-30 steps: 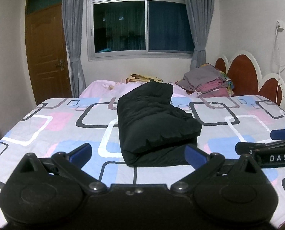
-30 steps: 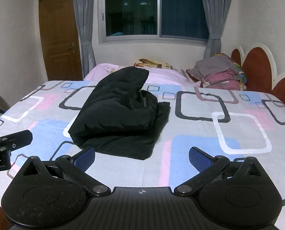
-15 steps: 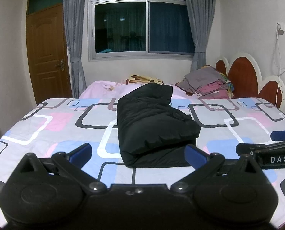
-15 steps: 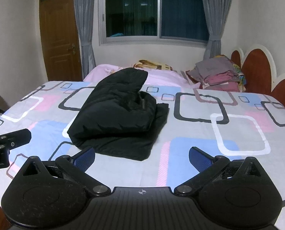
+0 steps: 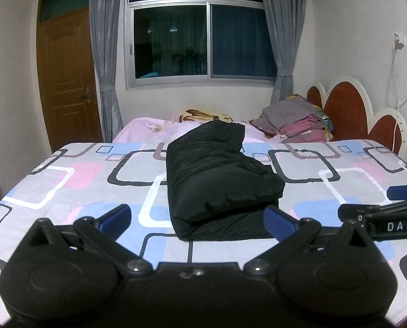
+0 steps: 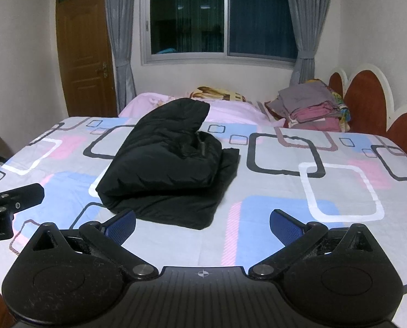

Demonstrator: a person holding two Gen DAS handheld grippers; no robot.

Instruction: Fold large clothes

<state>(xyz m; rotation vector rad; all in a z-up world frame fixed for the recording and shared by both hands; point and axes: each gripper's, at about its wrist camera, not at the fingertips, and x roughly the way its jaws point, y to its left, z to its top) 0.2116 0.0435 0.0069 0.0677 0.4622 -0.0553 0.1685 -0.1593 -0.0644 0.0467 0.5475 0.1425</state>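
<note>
Both tools, left (image 5: 195, 216) and right (image 6: 202, 222), are spread and empty; the black jacket (image 5: 217, 180) lies folded mid-bed (image 5: 80, 172). Next, grip its near edge.

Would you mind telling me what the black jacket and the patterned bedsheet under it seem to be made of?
The black jacket looks like a padded synthetic shell, perhaps nylon or polyester: matte with a faint sheen, puffy, with rounded folds. The bedsheet looks like thin printed woven cotton or a blend: flat, matte, with fine creases and a printed pattern of squares. Neither fibre can be confirmed by sight.
</note>
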